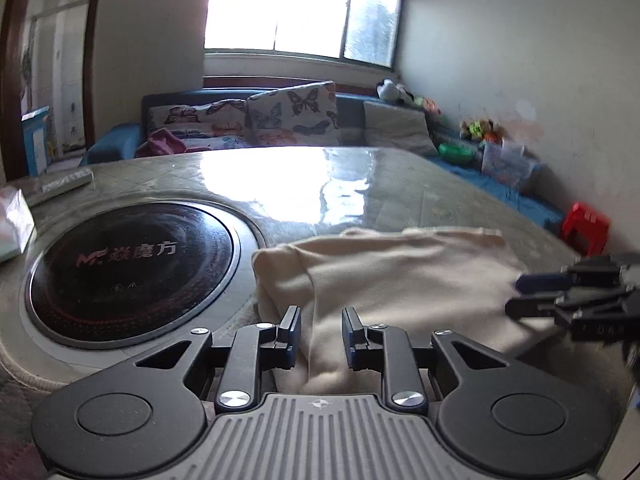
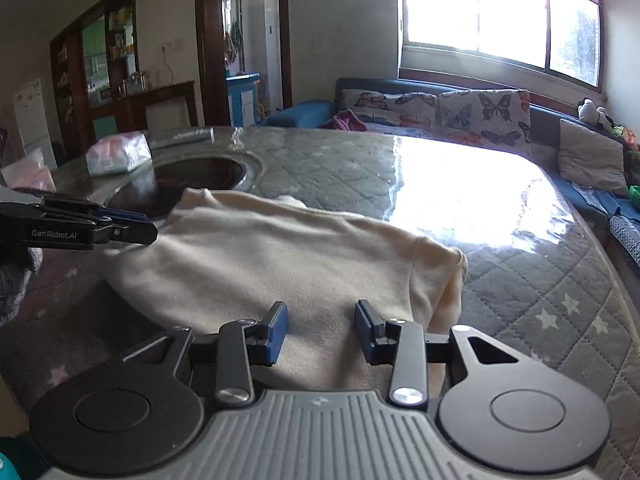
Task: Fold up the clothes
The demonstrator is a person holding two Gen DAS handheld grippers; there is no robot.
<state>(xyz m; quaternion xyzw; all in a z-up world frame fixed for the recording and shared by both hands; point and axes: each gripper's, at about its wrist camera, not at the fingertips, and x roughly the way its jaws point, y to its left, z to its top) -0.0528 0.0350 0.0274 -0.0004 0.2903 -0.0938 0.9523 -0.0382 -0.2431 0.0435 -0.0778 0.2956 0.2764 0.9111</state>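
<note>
A grey quilted worktop (image 2: 340, 168) with pale star prints and a glossy clear cover carries the scene. Set into it is a round black glass cooktop (image 1: 132, 272) with red lettering, ringed by a metal rim. Beyond the cooktop lie a soft plastic-wrapped tissue pack (image 2: 118, 154) and a long flat silvery box (image 2: 184, 136). Behind the worktop runs a blue sofa (image 2: 552, 120) with butterfly-print cushions (image 2: 484, 116), a plain grey cushion (image 2: 590, 156) and a crumpled magenta cloth (image 2: 346, 122); a bright window (image 2: 500, 12) glares off the cover. A red plastic stool (image 1: 586, 226) stands by the wall, past the worktop's far right edge.

The cream fleece garment (image 2: 280, 256) lies partly folded on the near side of the worktop, just right of the cooktop, with one corner overlapping its rim. A sleeve is tucked over at the right end.

The left tongs (image 1: 321, 330) are released, their jaws parted with the cream fabric lying between and beneath them, but not pinched. The right tongs (image 2: 321, 330) are likewise released and spread wider, over the garment's near edge, gripping nothing. In the right wrist view the left tongs (image 2: 132, 224) sit at the garment's left edge; in the left wrist view the right tongs (image 1: 532, 292) appear blurred at its right edge.
</note>
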